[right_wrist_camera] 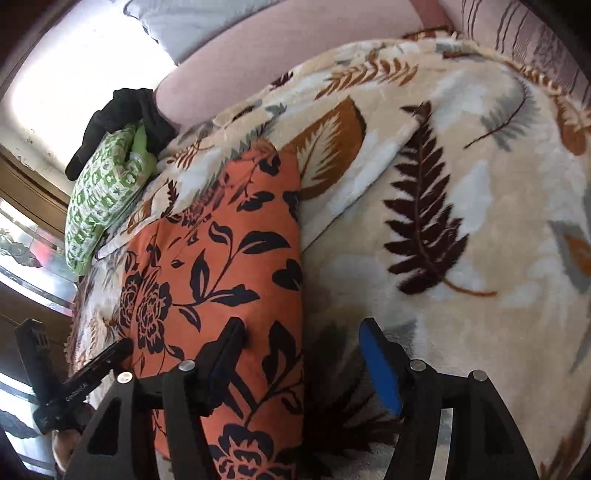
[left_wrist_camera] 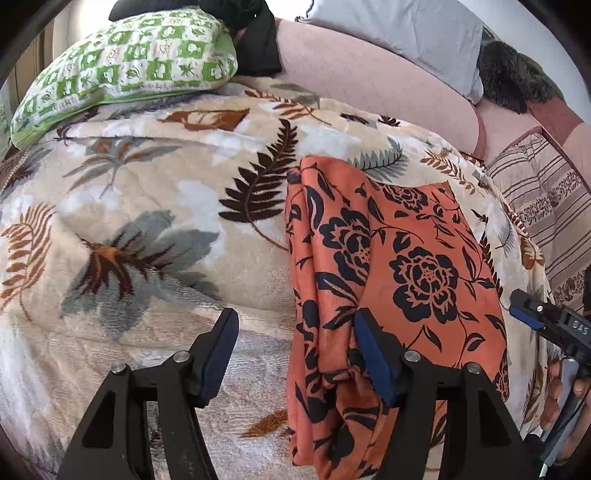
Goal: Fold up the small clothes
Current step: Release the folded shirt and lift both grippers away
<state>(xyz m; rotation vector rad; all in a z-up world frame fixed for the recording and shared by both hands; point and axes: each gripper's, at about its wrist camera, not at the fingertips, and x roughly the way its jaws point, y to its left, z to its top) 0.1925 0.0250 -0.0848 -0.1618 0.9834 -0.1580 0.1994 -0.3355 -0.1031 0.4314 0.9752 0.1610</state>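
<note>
An orange garment (left_wrist_camera: 406,240) with a black flower print lies folded in a long strip on a leaf-print blanket (left_wrist_camera: 147,184). My left gripper (left_wrist_camera: 295,314) hovers over the strip's near left edge; its jaws stand apart, with that edge below the gap and nothing pinched. In the right wrist view the same garment (right_wrist_camera: 221,240) runs up the left half. My right gripper (right_wrist_camera: 301,323) is open above its near right edge, one finger over the cloth and one over the blanket (right_wrist_camera: 443,147). Each gripper appears in the other's view: the right gripper (left_wrist_camera: 535,314) and the left gripper (right_wrist_camera: 107,354).
A green-and-white patterned pillow (left_wrist_camera: 129,66) lies at the blanket's far left, with a black cloth (left_wrist_camera: 262,37) behind it. A pink cushion (left_wrist_camera: 351,74) and a grey pillow (left_wrist_camera: 406,29) line the back. Striped fabric (left_wrist_camera: 546,206) borders the right. A hand (left_wrist_camera: 561,398) grips the right tool.
</note>
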